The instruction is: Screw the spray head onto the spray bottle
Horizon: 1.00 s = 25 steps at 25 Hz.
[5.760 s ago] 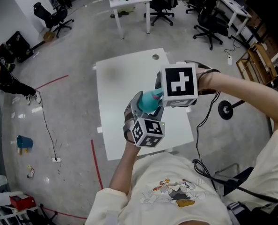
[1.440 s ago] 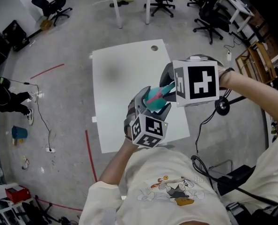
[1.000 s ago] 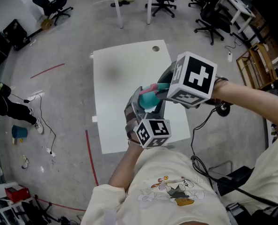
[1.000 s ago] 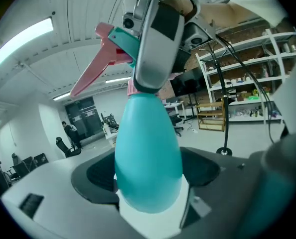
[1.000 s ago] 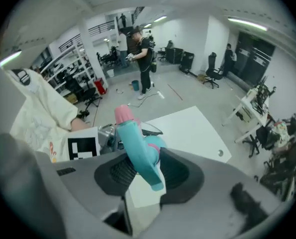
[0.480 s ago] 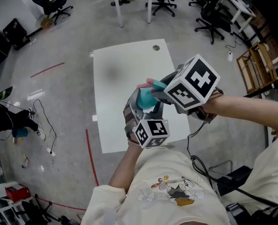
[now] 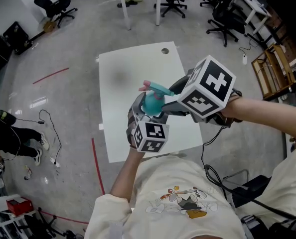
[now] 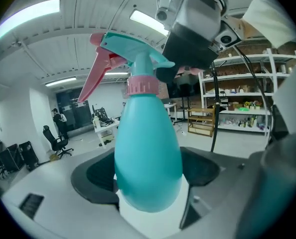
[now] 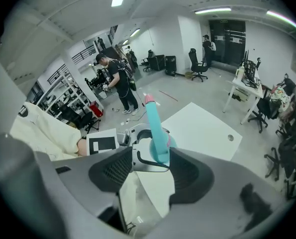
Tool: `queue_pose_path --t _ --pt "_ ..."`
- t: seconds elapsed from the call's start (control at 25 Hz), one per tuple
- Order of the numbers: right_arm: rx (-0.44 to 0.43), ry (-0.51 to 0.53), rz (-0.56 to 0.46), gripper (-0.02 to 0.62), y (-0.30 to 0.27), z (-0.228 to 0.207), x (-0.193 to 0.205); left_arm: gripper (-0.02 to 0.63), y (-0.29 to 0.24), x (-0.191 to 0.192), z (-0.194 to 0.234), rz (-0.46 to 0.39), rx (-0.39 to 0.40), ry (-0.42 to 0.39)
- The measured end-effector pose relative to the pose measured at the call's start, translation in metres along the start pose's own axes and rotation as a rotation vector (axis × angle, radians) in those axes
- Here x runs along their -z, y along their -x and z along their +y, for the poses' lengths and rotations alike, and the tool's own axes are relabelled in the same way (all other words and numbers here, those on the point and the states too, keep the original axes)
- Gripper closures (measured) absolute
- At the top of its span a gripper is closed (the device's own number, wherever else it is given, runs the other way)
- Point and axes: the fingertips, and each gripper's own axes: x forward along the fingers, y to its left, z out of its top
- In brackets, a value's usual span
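Though head view hides grip, left tool (image 8: 148, 177) clamps spray bottle (image 8: 148, 146)

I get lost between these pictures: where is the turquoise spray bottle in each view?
Head view: the spray bottle is at centre, in front of the white table.
Left gripper view: the bottle fills the middle, upright.
Right gripper view: just left of centre, seen from above.
Shared landmark: the white table, in the head and right gripper views only.

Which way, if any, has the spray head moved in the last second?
Yes: the spray head has swung left, farther from the white table's right edge.
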Motion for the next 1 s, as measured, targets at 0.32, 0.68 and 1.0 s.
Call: queue_pose_path --t 0.32,0.68,1.0 --pt "0.056 0.208 0.037 0.376 0.022 -0.009 0.011 0.209 0.004 0.011 -0.005 0.010 0.158 -0.014" --pt "0.278 0.973 0.165 0.376 0.038 -0.014 0.008 0.209 0.027 0.021 -0.045 0.013 0.698 -0.055" --pt "0.162 1.293 0.186 0.377 0.033 0.014 0.014 0.209 0.068 0.020 -0.085 -0.009 1.138 -0.162"
